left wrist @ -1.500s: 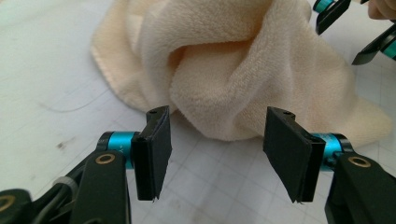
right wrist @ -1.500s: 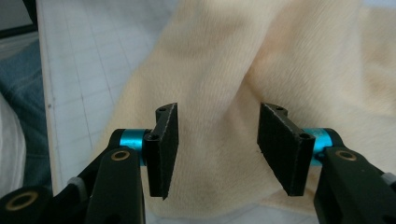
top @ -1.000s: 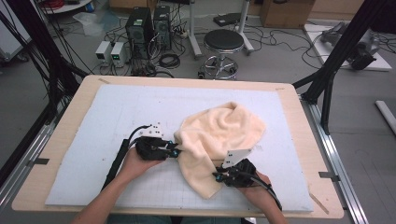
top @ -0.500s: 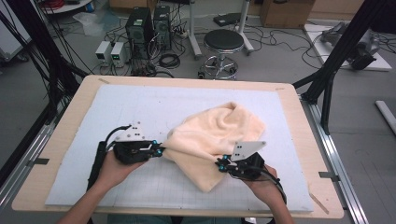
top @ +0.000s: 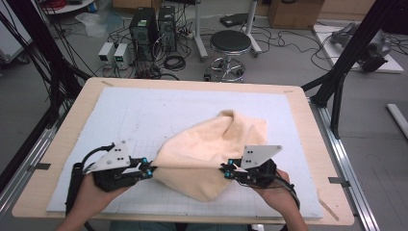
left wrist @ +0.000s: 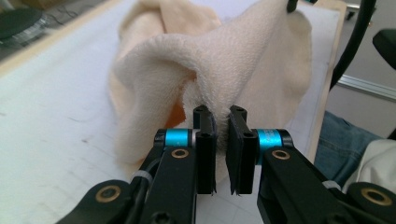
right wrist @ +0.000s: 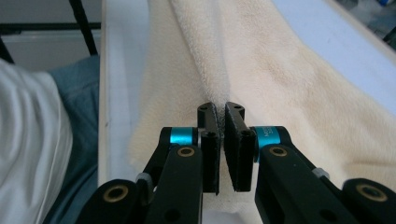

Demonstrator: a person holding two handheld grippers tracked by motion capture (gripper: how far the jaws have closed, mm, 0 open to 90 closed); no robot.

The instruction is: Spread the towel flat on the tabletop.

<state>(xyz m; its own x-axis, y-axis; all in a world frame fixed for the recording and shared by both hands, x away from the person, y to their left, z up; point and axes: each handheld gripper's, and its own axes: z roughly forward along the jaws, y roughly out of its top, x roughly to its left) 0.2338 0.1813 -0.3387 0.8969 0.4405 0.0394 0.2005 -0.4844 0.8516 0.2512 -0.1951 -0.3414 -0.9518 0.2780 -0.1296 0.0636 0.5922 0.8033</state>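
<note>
A cream towel (top: 211, 144) lies bunched on the white gridded mat (top: 144, 110), its near edge lifted and stretched between my two grippers. My left gripper (top: 149, 169) is at the towel's near left corner. Its jaws have just been closing, and in the left gripper view they (left wrist: 220, 119) pinch a fold of the towel (left wrist: 243, 60). My right gripper (top: 227, 169) is shut on the near right part of the edge. In the right gripper view its jaws (right wrist: 220, 114) clamp a ridge of the towel (right wrist: 280, 79). Part of the towel hangs below the held edge.
The mat sits on a wooden table top (top: 308, 125) with a bare border all round. A round stool (top: 231, 43), computer boxes (top: 154, 29) and cables stand on the floor beyond the far edge. The person's jeans (left wrist: 341, 144) are close to the near edge.
Both grippers have risen with the towel's near edge. The left one has moved left, so the edge is now stretched out between them and the towel spreads wider.
</note>
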